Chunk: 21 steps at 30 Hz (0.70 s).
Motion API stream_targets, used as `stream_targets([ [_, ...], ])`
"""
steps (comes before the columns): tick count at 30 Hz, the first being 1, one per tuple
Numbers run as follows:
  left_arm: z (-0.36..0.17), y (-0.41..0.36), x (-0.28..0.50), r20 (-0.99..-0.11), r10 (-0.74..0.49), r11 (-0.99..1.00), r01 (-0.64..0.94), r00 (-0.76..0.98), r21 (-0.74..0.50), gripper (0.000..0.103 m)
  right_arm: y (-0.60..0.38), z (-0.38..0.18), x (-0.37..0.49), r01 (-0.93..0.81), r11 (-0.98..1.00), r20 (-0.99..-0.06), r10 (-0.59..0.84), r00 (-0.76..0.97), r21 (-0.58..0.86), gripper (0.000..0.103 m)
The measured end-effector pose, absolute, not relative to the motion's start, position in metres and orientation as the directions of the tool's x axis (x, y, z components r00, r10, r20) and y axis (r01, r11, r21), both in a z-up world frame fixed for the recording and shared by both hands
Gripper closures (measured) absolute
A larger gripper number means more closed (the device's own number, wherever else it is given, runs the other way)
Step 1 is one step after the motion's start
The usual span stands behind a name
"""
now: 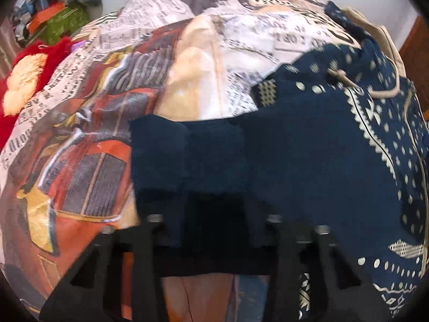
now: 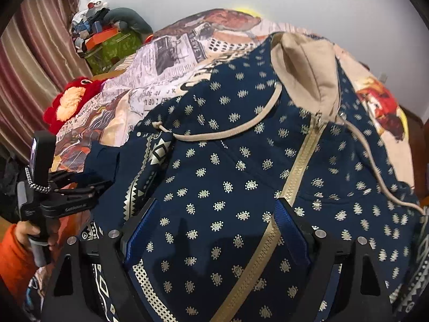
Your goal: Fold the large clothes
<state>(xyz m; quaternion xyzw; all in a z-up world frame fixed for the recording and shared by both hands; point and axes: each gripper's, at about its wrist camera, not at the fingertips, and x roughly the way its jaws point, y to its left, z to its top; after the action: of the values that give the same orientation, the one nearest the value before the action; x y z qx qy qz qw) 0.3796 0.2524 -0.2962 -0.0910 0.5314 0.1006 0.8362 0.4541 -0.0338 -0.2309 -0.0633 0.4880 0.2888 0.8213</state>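
Note:
A navy hoodie (image 2: 228, 161) with small cream motifs, a beige hood (image 2: 308, 67) and a beige zipper (image 2: 295, 177) lies front up on a printed bedspread (image 2: 171, 53). My right gripper (image 2: 214, 228) is open over the lower front, its blue pads (image 2: 292, 228) wide apart on either side of the fabric beside the zipper. In the left wrist view the hoodie (image 1: 321, 147) fills the right side and its plain navy sleeve end (image 1: 166, 155) drapes over my left gripper (image 1: 214, 209), hiding the fingertips. Seen from the right wrist, the left gripper (image 2: 104, 185) is clamped on that sleeve.
A red plush toy (image 2: 69, 102) lies at the bedspread's left edge. Behind it stands a green box (image 2: 112, 51) piled with things, next to a striped curtain (image 2: 32, 67). A hand in an orange sleeve (image 2: 13, 255) holds the left gripper. Brown wooden furniture (image 1: 413, 43) is at the far right.

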Motion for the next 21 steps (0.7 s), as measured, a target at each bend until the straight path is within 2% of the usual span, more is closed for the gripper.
stream_targets([
  [1,-0.292,0.254,0.378,-0.906,0.065,0.96,-0.273,0.419,-0.057,0.09,-0.035,-0.233,0.455,-0.53,0.826,-0.84,0.417,0.347,0.191,0.018],
  [3,-0.28,0.255,0.376,-0.899,0.054,0.959,-0.274,0.435,-0.075,0.093,-0.037,-0.236,0.456,-0.521,0.828,-0.842,0.422,0.336,0.208,0.018],
  [7,-0.246,0.248,0.365,-0.875,0.053,0.966,-0.248,0.482,-0.078,0.093,-0.041,-0.231,0.456,-0.508,0.832,-0.837,0.431,0.337,0.223,0.018],
  [15,-0.163,0.195,0.371,-0.789,-0.14,0.966,-0.091,0.598,-0.24,0.094,-0.048,-0.198,0.446,-0.516,0.792,-0.785,0.531,0.318,0.326,0.018],
  [21,-0.156,0.124,0.394,-0.789,-0.238,0.965,0.048,0.567,-0.257,0.094,-0.069,-0.168,0.438,-0.511,0.776,-0.742,0.578,0.34,0.37,0.018],
])
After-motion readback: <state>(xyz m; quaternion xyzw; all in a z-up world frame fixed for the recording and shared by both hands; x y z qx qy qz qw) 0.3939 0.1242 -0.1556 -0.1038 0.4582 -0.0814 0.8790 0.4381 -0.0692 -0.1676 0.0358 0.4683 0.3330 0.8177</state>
